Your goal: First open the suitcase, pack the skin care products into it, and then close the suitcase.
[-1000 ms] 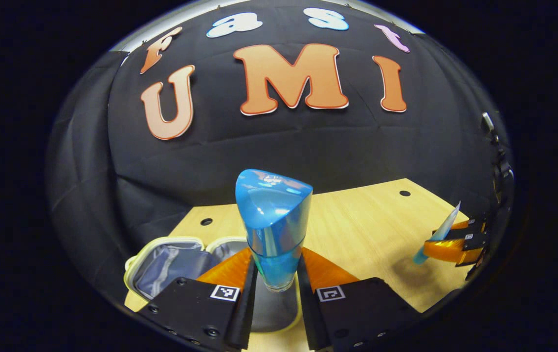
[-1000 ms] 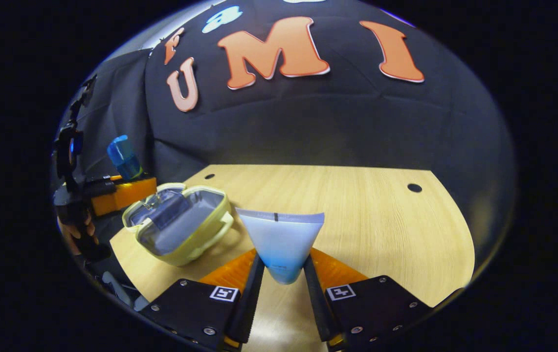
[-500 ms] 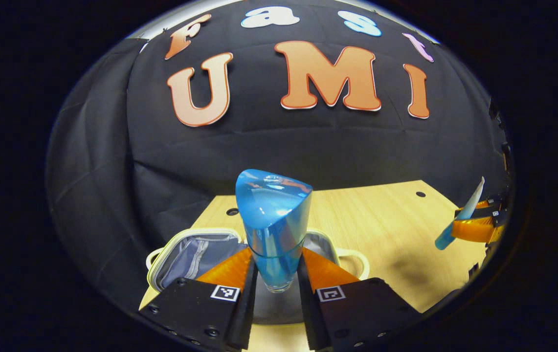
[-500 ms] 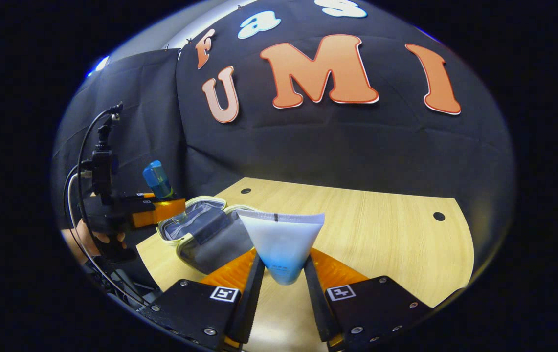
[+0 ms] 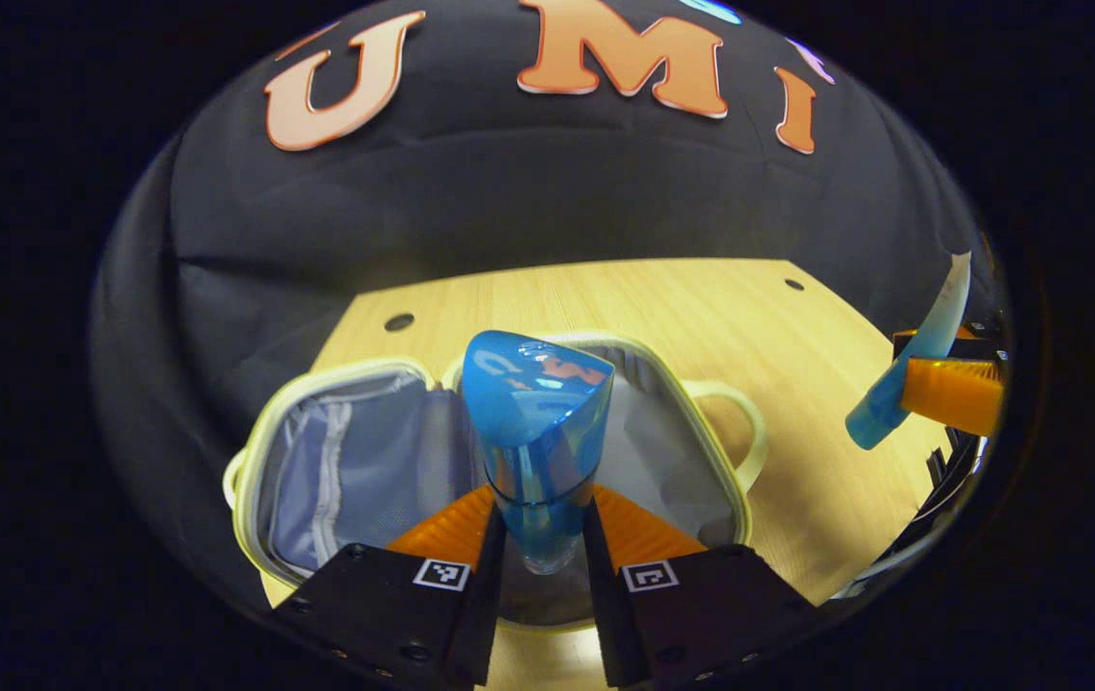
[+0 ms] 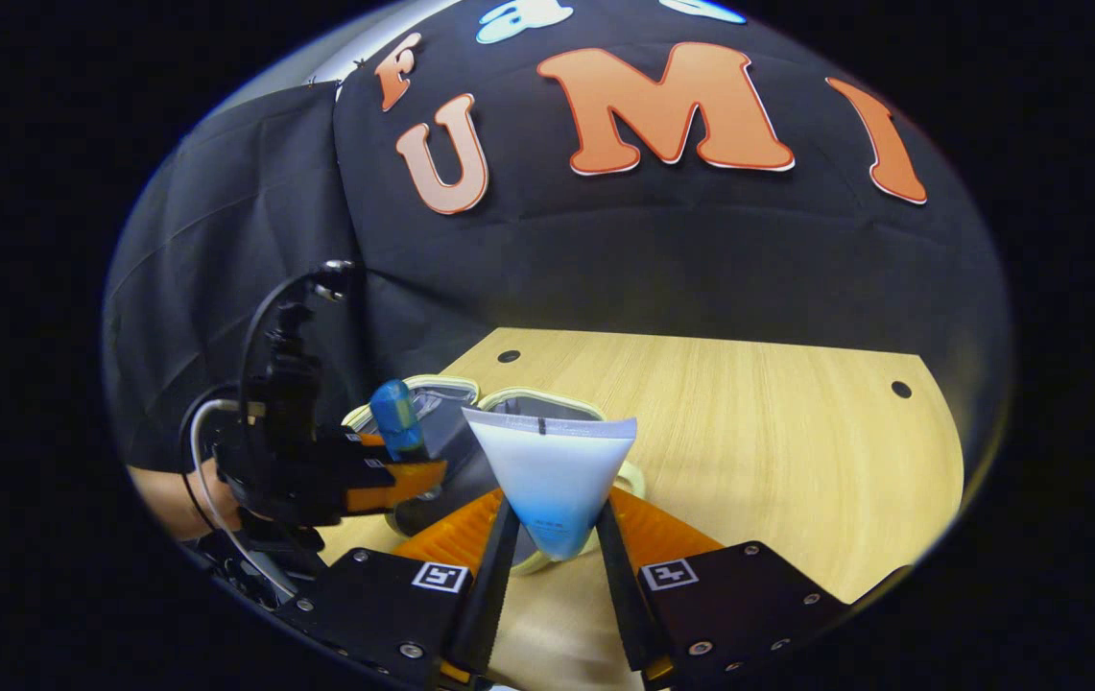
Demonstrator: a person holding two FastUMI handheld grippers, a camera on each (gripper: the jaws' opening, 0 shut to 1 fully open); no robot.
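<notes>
In the left gripper view, you are holding the blue bottle [image 5: 537,432] in the left gripper [image 5: 539,566], its jaws closed nearly together and pressing the bottle's lower end from both sides, at the bottom centre of the frame. The suitcase [image 5: 297,403] is lying open on the counter [image 5: 701,307] directly beneath, its grey lining showing across the lower middle, so you are in the packing step with the lid already open. At the right edge the right gripper [image 5: 940,393] is carrying the tube [image 5: 902,384] above the counter. In the right gripper view, you are pinching the tube at bottom centre, its jaws narrowed onto the capped end while the flat crimped end is fanning upward. The suitcase is sitting just behind it, left of centre, and your hand [image 6: 173,499] with the left gripper is hanging over it at the lower left. Next, I judge, you are needing to lower the bottle into the lining and release before bringing the tube over.
</notes>
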